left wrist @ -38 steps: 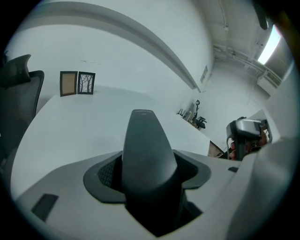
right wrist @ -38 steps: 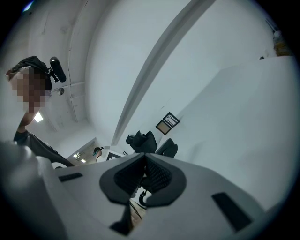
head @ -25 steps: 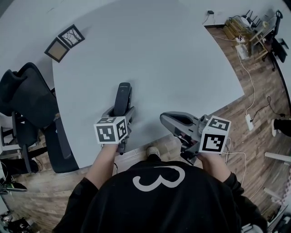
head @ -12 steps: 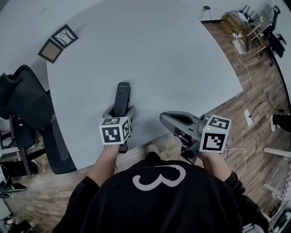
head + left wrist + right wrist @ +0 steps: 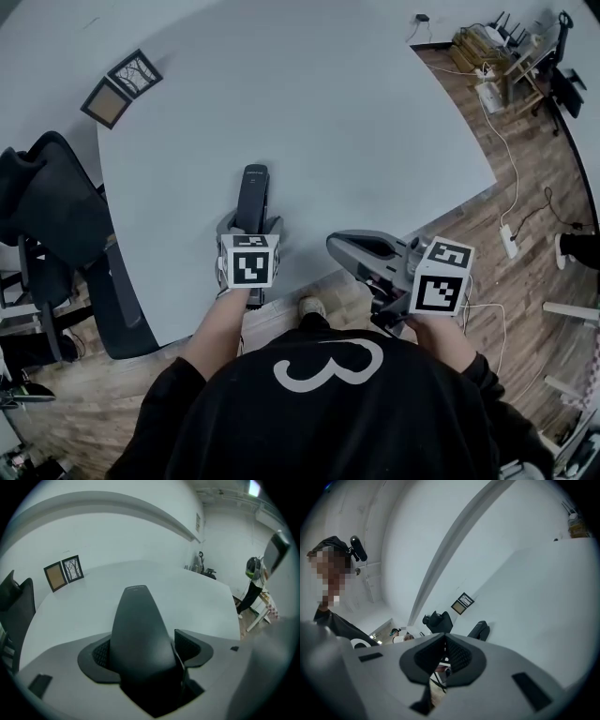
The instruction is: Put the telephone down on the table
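Note:
The dark telephone handset lies lengthwise on the white table near its front edge, pointing away from me. My left gripper straddles its near end. Seen from the left gripper view, the telephone fills the space between the jaws, which have just been opening; a thin gap shows beside the right pad. My right gripper hovers at the table's front edge, to the right of the phone, shut with nothing in it. The right gripper view shows the closed right gripper and the telephone beyond.
Two small picture frames lie at the table's far left. A black office chair stands left of the table. Cables and a power strip lie on the wooden floor to the right.
My left gripper has sunk slightly and rolled, so its marker cube now faces me more squarely, and the telephone has come down on the table. The right gripper has stayed where it was.

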Motion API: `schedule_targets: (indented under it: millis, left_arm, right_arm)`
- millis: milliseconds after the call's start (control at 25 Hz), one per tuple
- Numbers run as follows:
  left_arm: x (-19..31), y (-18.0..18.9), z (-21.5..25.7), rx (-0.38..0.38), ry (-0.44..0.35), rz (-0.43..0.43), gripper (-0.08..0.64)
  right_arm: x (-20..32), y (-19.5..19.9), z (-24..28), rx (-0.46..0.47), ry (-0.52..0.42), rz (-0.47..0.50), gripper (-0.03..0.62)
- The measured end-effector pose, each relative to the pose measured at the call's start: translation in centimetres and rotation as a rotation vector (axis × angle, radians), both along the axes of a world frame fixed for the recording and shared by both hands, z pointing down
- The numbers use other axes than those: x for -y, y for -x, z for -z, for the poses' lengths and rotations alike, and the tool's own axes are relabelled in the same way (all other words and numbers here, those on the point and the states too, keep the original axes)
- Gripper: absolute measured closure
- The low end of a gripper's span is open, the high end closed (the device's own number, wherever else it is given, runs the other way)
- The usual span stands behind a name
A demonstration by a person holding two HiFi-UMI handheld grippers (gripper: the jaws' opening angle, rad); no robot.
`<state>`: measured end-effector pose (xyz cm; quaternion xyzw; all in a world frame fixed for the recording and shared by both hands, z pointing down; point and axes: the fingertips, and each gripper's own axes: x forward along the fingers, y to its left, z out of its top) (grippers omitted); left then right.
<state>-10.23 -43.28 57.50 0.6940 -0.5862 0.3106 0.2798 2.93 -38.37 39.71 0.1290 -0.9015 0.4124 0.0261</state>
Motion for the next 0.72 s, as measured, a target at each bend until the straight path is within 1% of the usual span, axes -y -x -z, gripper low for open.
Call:
schedule_targets:
  millis: [80,160,360,520,720]
  left_arm:
    - [0.2,-0.2,0.1,-0.018,-0.006,-0.011,0.180]
    - [0.1,-0.1,0.8,-0.058,-0.021,0.005,0.166]
    - [-0.5,0.4,3.7,-0.108,-0.094,0.030,0.163]
    - [-3.7,1.4,6.9,-0.147,-0.158,0.035,0.163]
    - [-7.3,1.6,11.9,-0.296,-0.222,0.014,0.163]
  right_arm:
    - [-0.1,0.1,0.1,0.003,0.001,-0.002,0.581]
    - [-0.5,0.1,0.1,-0.005,0.002,-0.007,0.581]
    - [-1.1,0.5,0.9,-0.006,-0.012,-0.008,0.581]
    - [-3.9,1.8,1.4,0.004,-0.030,-0.001,0.581]
    - [-7.0,3.3,2.7,0.015,-0.059,0.009,0.581]
